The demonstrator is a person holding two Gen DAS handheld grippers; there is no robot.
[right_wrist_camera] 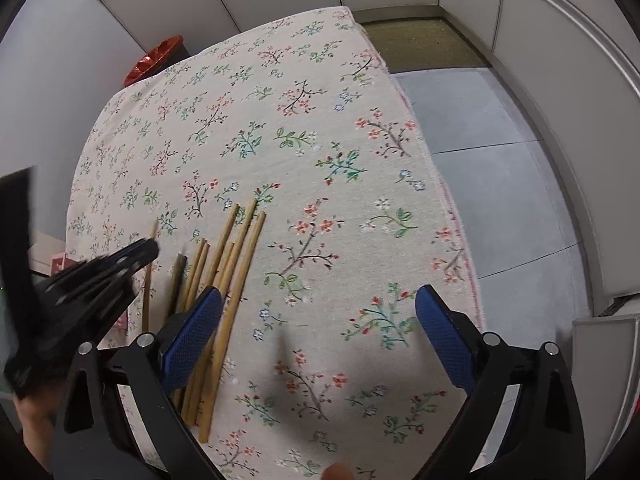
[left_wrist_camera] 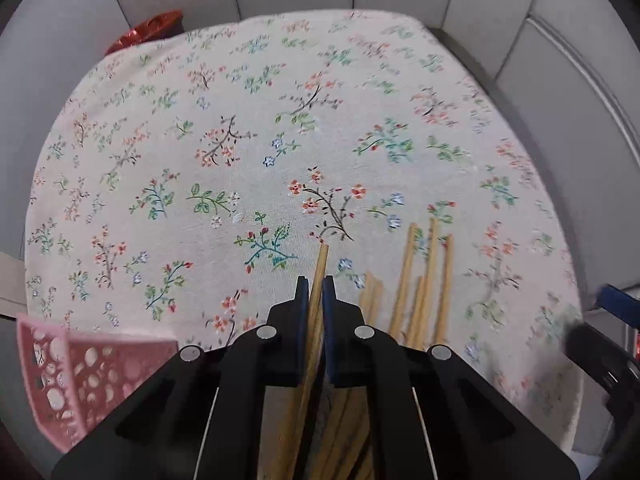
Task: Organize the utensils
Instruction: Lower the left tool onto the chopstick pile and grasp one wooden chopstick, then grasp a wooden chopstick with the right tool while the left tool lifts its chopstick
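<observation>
My left gripper (left_wrist_camera: 316,300) is shut on one wooden chopstick (left_wrist_camera: 320,268), whose tip sticks out past the blue pads. In the right wrist view the left gripper (right_wrist_camera: 149,249) is blurred at the left, with that chopstick (right_wrist_camera: 147,292) running through it. Several more wooden chopsticks (right_wrist_camera: 234,268) lie loosely side by side on the floral tablecloth (right_wrist_camera: 320,140), one dark stick (right_wrist_camera: 178,276) among them. They show in the left wrist view too, as chopsticks (left_wrist_camera: 424,280) right of the jaws. My right gripper (right_wrist_camera: 320,336) stands open over the cloth, its left pad above the pile.
A pink perforated basket (left_wrist_camera: 80,376) sits at the table's near left. A red shiny object (right_wrist_camera: 154,60) stands behind the far left edge. The table's right edge (right_wrist_camera: 436,200) drops to a grey floor (right_wrist_camera: 500,184). A hand (right_wrist_camera: 32,424) holds the left gripper.
</observation>
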